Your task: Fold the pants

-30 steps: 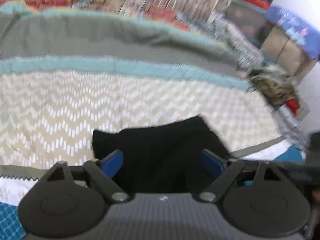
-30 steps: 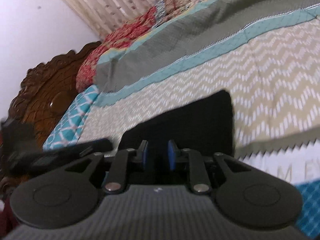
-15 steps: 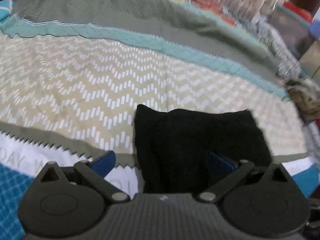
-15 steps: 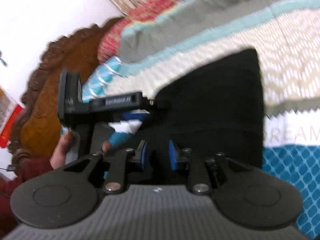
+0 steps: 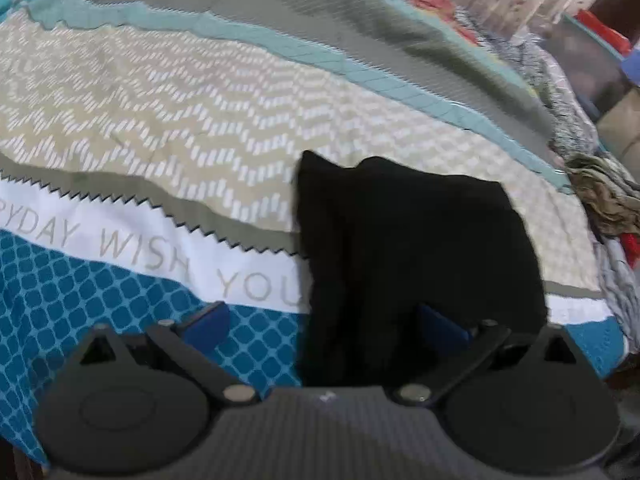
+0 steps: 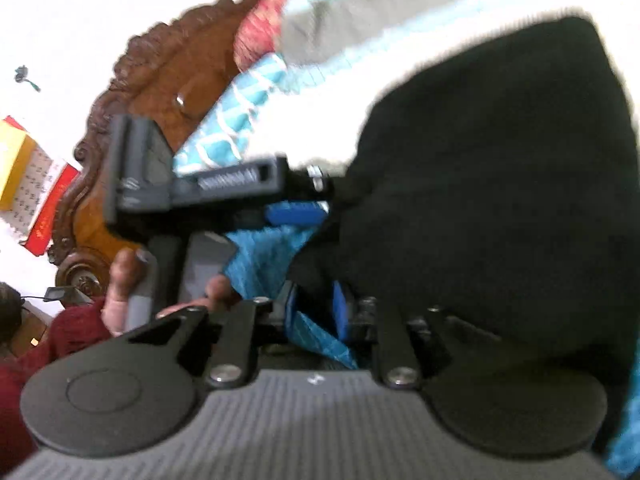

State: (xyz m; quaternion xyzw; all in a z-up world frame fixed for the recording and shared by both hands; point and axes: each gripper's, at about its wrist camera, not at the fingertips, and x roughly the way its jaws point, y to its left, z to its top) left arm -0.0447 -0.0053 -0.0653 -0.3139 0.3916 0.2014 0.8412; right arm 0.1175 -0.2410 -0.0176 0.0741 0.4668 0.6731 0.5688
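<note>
The black pants (image 5: pixel 416 256) lie folded into a compact bundle on the patterned bedspread (image 5: pixel 168 120). My left gripper (image 5: pixel 324 324) is open; its right blue pad rests over the near edge of the pants and its left pad is over the blue quilt. In the right wrist view the pants (image 6: pixel 500 168) fill the right side. My right gripper (image 6: pixel 316 310) has its blue pads close together at the pants' near edge, with dark cloth and blue quilt between them. The left gripper (image 6: pixel 296 214) shows there from the side, held by a hand.
A carved wooden headboard (image 6: pixel 132 92) and red pillow stand at the bed's head. A heap of clothes (image 5: pixel 600 196) lies at the bed's far right edge. The person's red sleeve (image 6: pixel 48 344) is at the lower left.
Both grippers have drawn back toward the near edge of the bed. The left view has shifted left, showing more blue quilt. The right gripper has tilted and come closer to the pants.
</note>
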